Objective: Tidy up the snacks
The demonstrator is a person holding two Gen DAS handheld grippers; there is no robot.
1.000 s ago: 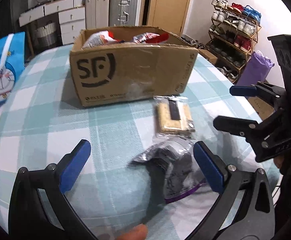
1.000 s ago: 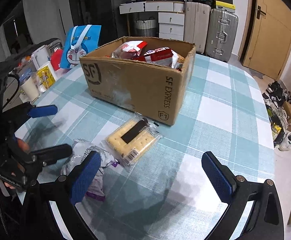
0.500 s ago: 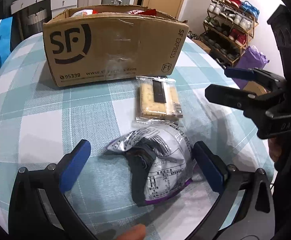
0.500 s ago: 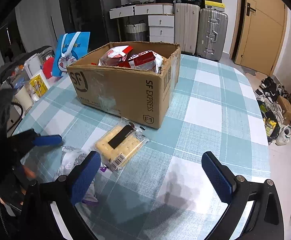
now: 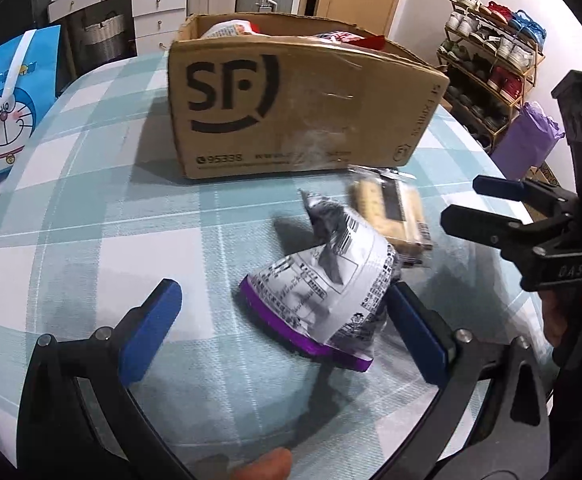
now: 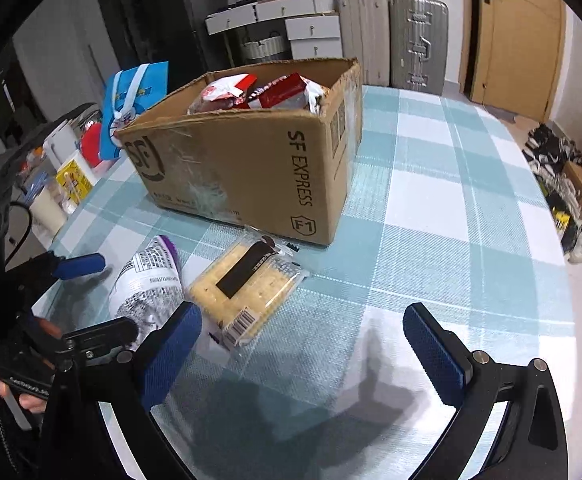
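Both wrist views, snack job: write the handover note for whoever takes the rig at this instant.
Left gripper: open, its fingers on either side of the silver and purple snack bag; the right finger touches the bag, no grip yet.
Right gripper: open, holding nothing, above the checked tablecloth beside the cracker pack.
Done: the cardboard box already holds several red and white snack packs.
Left: close on the bag and put it in the box, then the cracker pack lying in front of the box.

Cartoon gift bag, suitcases, shoe rack
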